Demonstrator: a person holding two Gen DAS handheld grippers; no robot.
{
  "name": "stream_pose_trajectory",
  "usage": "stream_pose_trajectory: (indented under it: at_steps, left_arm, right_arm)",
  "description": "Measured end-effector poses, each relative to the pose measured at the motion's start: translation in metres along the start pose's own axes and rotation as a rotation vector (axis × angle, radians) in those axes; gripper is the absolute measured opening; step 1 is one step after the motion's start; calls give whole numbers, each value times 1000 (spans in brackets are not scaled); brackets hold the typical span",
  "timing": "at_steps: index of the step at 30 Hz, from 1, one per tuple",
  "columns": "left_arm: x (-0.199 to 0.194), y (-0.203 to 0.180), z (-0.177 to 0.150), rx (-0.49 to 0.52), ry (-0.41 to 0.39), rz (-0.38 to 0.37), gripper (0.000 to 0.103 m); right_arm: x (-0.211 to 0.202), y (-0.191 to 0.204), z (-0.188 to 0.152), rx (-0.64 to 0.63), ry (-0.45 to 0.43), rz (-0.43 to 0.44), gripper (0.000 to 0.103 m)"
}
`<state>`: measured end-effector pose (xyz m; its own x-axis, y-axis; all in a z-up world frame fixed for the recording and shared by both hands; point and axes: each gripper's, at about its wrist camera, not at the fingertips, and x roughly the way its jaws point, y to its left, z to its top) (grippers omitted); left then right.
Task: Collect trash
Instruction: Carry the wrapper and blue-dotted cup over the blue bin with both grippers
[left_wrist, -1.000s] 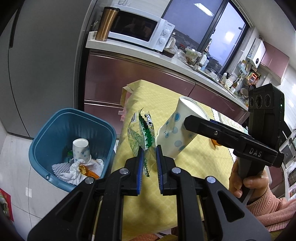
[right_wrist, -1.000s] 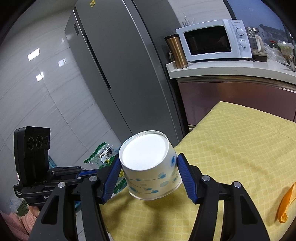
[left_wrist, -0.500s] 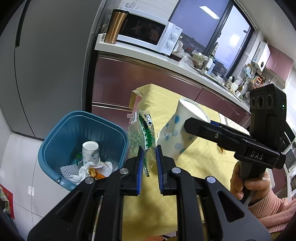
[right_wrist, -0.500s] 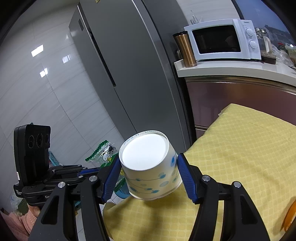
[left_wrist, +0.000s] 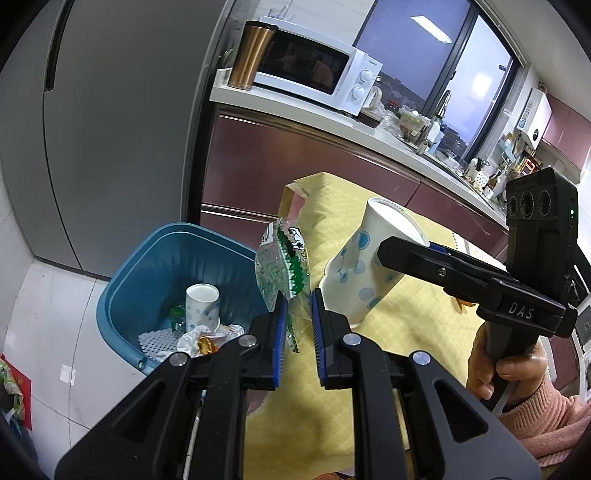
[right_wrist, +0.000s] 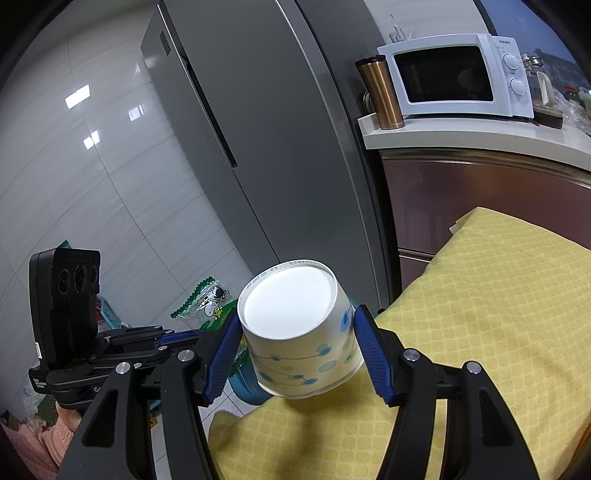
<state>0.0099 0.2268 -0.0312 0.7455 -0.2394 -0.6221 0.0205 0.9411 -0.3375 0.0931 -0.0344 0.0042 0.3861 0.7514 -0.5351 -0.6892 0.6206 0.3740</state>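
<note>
My left gripper (left_wrist: 296, 314) is shut on a clear and green plastic wrapper (left_wrist: 282, 260), which stands up between the blue pads, at the table's left edge beside the bin. A white paper cup with blue dots (right_wrist: 301, 328) is clamped upside down and tilted in my right gripper (right_wrist: 295, 345), above the yellow tablecloth (right_wrist: 480, 332). That cup (left_wrist: 364, 264) and the right gripper (left_wrist: 402, 247) also show in the left wrist view, right of the wrapper. The blue trash bin (left_wrist: 125, 295) stands on the floor below left, holding another dotted cup (left_wrist: 202, 306), crumpled paper and foil.
A grey fridge (right_wrist: 258, 147) rises behind the bin. The counter carries a white microwave (left_wrist: 314, 79) and a copper tumbler (left_wrist: 252, 55). An orange scrap (left_wrist: 463, 302) lies on the cloth behind the right gripper. A hand in a pink sleeve (left_wrist: 498, 373) holds the right gripper's handle.
Both grippers have drifted left toward the table's edge, bringing the bin closer under the wrapper. Grips on wrapper and cup are unchanged.
</note>
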Motion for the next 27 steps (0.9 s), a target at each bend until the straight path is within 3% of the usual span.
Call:
stream_pose_trajectory:
  at_steps: [27]
  left_arm:
    - [12, 22, -1, -38, 13, 51, 13]
  right_arm:
    - [34, 10, 3, 0, 57, 21, 60]
